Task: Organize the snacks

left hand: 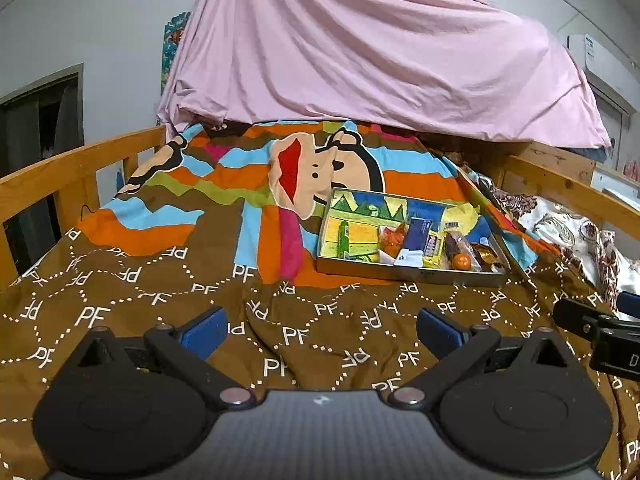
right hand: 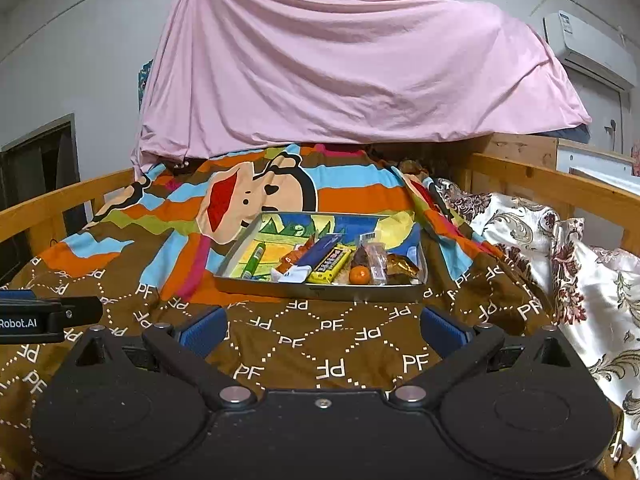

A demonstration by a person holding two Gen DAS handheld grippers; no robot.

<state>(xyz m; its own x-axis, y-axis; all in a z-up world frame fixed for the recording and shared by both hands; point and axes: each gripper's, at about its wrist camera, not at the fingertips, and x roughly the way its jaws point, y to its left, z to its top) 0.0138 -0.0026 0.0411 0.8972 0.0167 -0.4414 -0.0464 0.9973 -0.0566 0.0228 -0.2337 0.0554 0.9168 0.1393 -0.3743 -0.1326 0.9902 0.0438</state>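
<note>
The tray [right hand: 320,291] looks like dull grey metal, holding snacks [right hand: 328,266] in glossy wrappers. It sits on a matt cloth bedspread [right hand: 304,344], between bed rails [right hand: 560,188] of smooth varnished wood, beneath a creased pink sheet [right hand: 340,72].

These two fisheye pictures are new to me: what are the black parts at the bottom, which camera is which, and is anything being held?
Each picture comes from a camera mounted on a handheld two-finger gripper, looking forward along its blue-padded fingers. The left wrist view shows the left gripper; the right wrist view shows the right gripper. Both are open and hold nothing. They hover over a brown patterned bedspread on a wooden-railed bed. Ahead lies a shallow metal tray with a colourful lining holding snacks: a green tube, a blue packet, a yellow bar, a small orange fruit and other wrapped pieces. A pink sheet hangs behind.
</note>
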